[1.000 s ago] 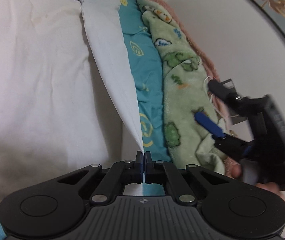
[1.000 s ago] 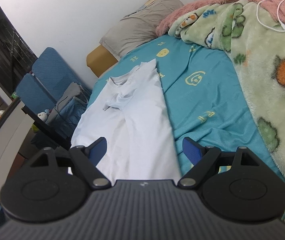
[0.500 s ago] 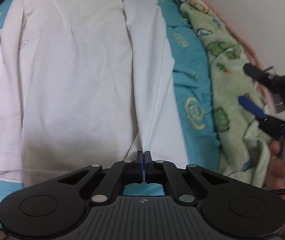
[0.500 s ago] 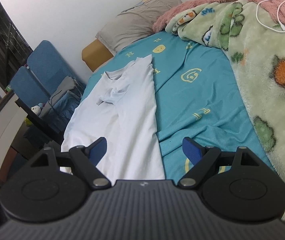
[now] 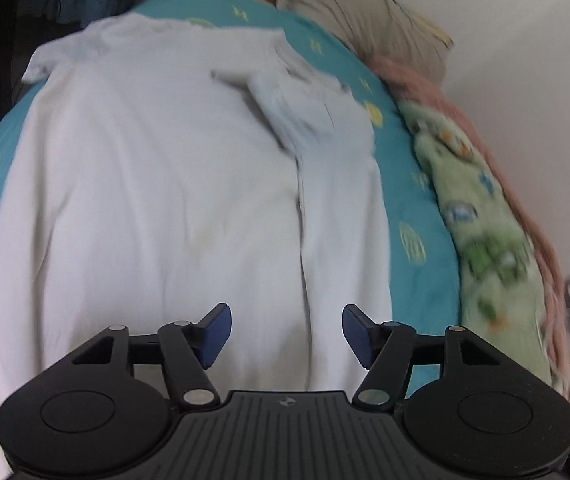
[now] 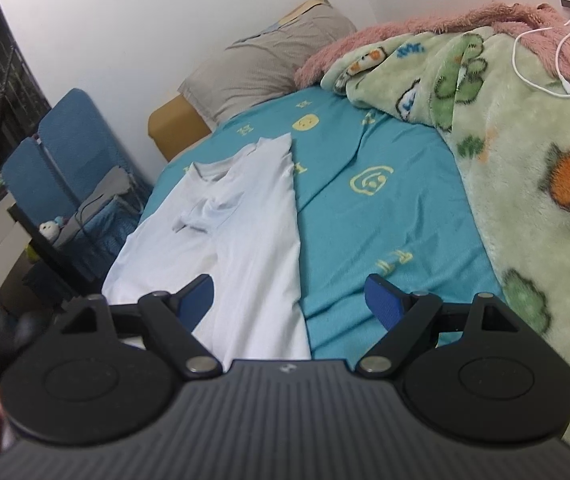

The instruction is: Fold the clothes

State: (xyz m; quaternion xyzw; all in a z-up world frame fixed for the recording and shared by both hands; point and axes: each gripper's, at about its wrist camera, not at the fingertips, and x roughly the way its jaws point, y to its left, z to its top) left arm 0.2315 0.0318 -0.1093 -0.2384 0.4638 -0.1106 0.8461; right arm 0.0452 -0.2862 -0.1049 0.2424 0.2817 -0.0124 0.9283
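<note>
A white T-shirt (image 5: 157,200) lies flat on the teal bed sheet (image 5: 417,208), its right side folded inward along a lengthwise crease. My left gripper (image 5: 285,334) hovers over the shirt's near hem; its jaws are opening and nothing is between the blue pads. In the right wrist view the same T-shirt (image 6: 245,240) stretches away toward the pillow. My right gripper (image 6: 291,304) stands open over the shirt's right edge and the bed sheet (image 6: 385,220), holding nothing.
A green patterned blanket (image 6: 525,140) with a pink fleece (image 6: 445,28) and a white cable (image 6: 541,60) fills the right side of the bed. A grey pillow (image 6: 265,68) lies at the head. A blue chair (image 6: 61,152) stands left of the bed.
My left gripper let go of the shirt's folded edge, opened, and swung back over the hem. The folded side now lies flat on the shirt. The right gripper barely moved.
</note>
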